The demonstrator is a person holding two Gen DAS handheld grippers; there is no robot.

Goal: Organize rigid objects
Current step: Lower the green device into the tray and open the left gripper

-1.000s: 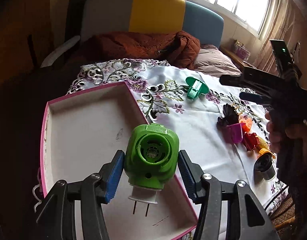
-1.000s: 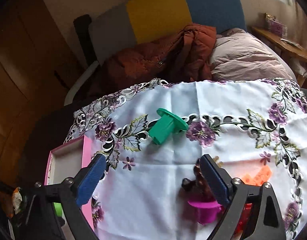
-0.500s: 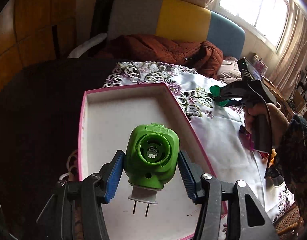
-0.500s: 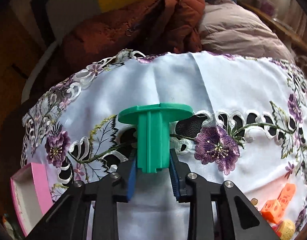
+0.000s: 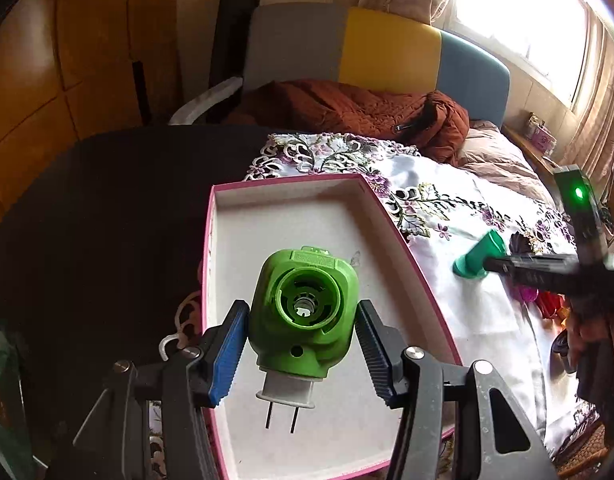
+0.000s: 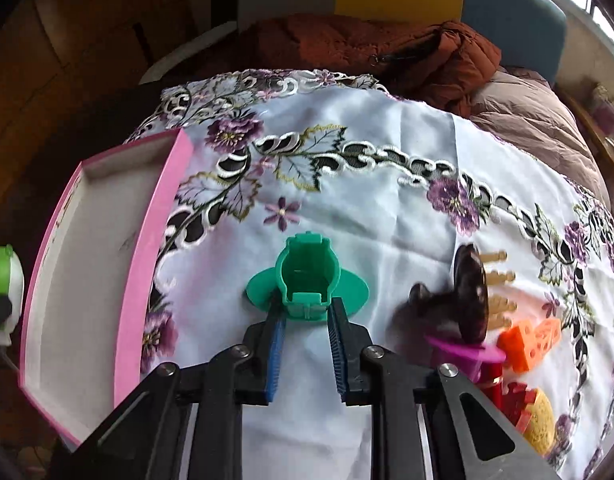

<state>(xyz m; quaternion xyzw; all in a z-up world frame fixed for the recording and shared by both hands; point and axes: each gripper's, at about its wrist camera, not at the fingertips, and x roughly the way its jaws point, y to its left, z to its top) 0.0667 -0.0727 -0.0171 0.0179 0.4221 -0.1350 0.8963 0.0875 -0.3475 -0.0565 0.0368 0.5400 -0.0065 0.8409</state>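
My left gripper (image 5: 303,332) is shut on a bright green plug-in device (image 5: 303,308), its two prongs pointing back toward me. It hangs over the white floor of a pink-rimmed box (image 5: 291,180). My right gripper (image 6: 306,312) is shut on the stem of a teal flanged plastic piece (image 6: 307,276) and holds it over the flowered tablecloth (image 6: 347,208). In the left wrist view the teal piece (image 5: 477,260) and the right gripper (image 5: 497,266) are to the right of the box. The pink box (image 6: 155,240) lies to the left in the right wrist view, with the green device (image 6: 3,272) at the frame's left edge.
A cluster of small toys lies on the cloth at the right: a dark brown piece (image 6: 469,296), a magenta cup (image 6: 463,352), an orange block (image 6: 531,340), red and yellow bits. A rust-coloured jacket (image 5: 359,112) and a sofa sit beyond the table. Dark bare tabletop (image 5: 107,208) lies left of the box.
The right gripper went from open above the cloth to shut on the teal piece, then carried it leftward toward the box. The left gripper swung left over the box with the green device.
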